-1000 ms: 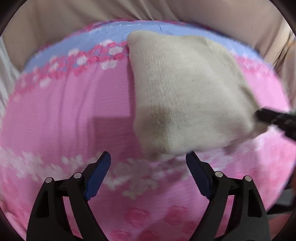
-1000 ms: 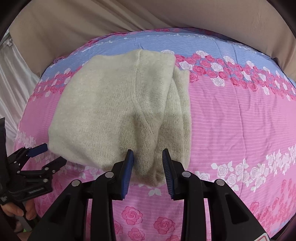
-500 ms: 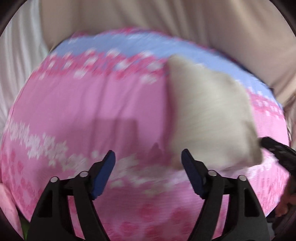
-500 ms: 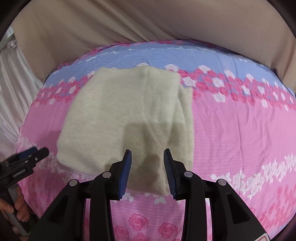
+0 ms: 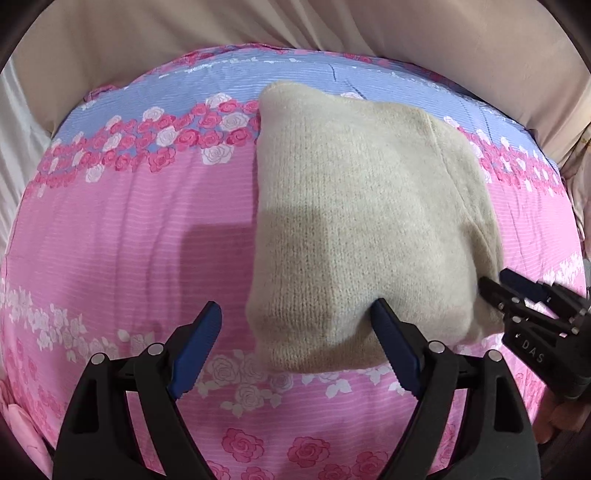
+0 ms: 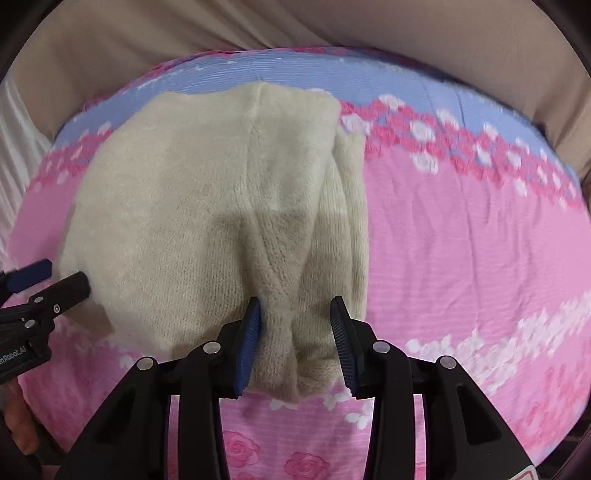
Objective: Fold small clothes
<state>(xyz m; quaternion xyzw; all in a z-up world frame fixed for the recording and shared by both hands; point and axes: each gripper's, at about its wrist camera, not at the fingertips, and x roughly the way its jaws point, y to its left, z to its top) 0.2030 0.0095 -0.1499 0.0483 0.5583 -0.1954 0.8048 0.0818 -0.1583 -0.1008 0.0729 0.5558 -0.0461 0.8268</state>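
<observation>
A cream knitted sweater (image 5: pixel 354 229), folded into a thick rectangle, lies on the bed. My left gripper (image 5: pixel 297 326) stands open over its near left corner; the right finger (image 5: pixel 391 339) rests at the knit's near edge and the left one is over bare sheet. In the right wrist view the sweater (image 6: pixel 207 206) shows stacked layers along its right side. My right gripper (image 6: pixel 295 321) straddles the near right end of the fold, its jaws opening, with the knit lying loose between them. Each gripper shows in the other's view: right gripper (image 5: pixel 495 286), left gripper (image 6: pixel 55 278).
The bed sheet (image 5: pixel 122 236) is pink with rose bands and a blue stripe at the far edge. Beige fabric (image 5: pixel 295 22) rises behind the bed, and white cloth (image 6: pixel 14 155) hangs at the left. A hand (image 5: pixel 565 424) holds the right gripper's handle.
The right gripper's jaws have spread wider around the sweater's near right end. The left gripper swung away to the left, then came back over the near left corner. The sweater lies still.
</observation>
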